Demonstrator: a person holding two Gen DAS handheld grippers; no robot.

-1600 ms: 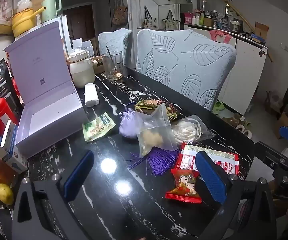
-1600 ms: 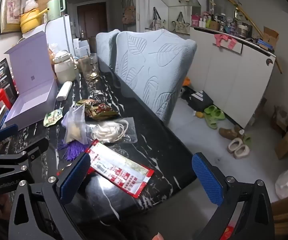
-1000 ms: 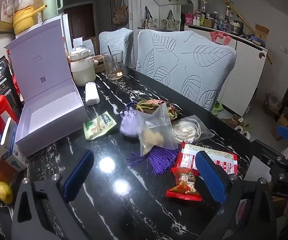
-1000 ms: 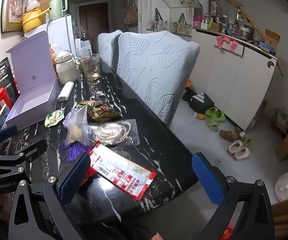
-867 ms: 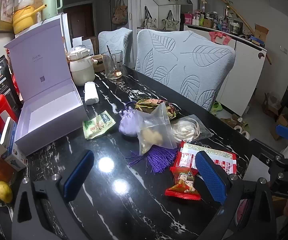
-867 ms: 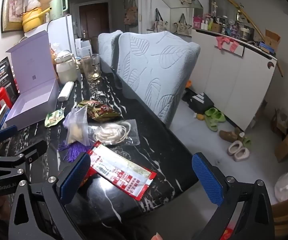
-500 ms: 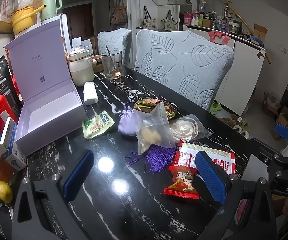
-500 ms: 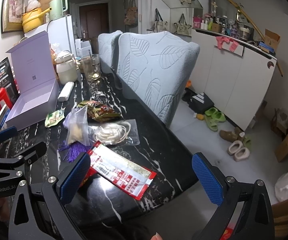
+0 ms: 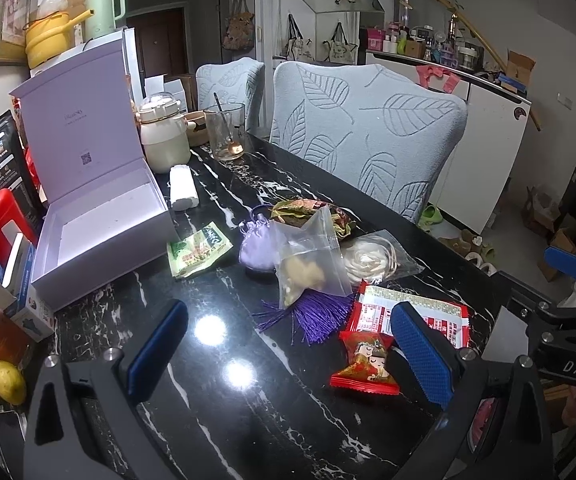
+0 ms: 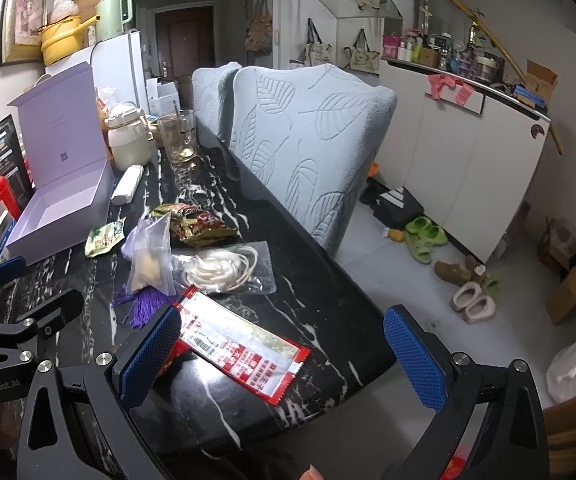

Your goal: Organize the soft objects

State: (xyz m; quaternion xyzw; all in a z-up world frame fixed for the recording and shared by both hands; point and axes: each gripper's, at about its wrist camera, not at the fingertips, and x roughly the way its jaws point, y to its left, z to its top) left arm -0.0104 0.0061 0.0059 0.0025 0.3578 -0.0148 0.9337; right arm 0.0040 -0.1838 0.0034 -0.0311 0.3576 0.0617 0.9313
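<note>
Almost nothing has shifted since the earlier frames: both grippers hover as before, view drifts only slightly. Left gripper (image 9: pixel 288 350) has jaws wide, nothing btwn them, over the black marble table (image 9: pixel 224 400) w/ white veining and ceiling-light glare. Right gripper (image 10: pixel 284 354) also wide and empty, at the table's near corner, partly over the grey tile floor (image 10: pixel 387 268).

Landmark: open lilac gift box (image 9: pixel 100 224), lid upright, inside bare. Just right of it lies a green sachet (image 9: pixel 198 249). Further right a lilac drawstring pouch (image 9: pixel 255 249), touching a clear zip bag (image 9: pixel 307 264) that leans over a purple tassel (image 9: pixel 311 314). Past those, a bagged white cord (image 9: pixel 371 260) and a brown-green snack pack (image 9: pixel 307 210). Farthest from box, toward the near edge: a long red-white packet (image 9: pixel 375 310) and a small red candy pack (image 9: pixel 363 364).

Behind the box: cream jar (image 9: pixel 164 136), glass w/ spoon (image 9: pixel 224 132), white roll (image 9: pixel 183 188). Leaf-pattern chairs (image 9: pixel 367 132) line the table's far side; white cabinets (image 10: pixel 459 168), slippers beyond.
</note>
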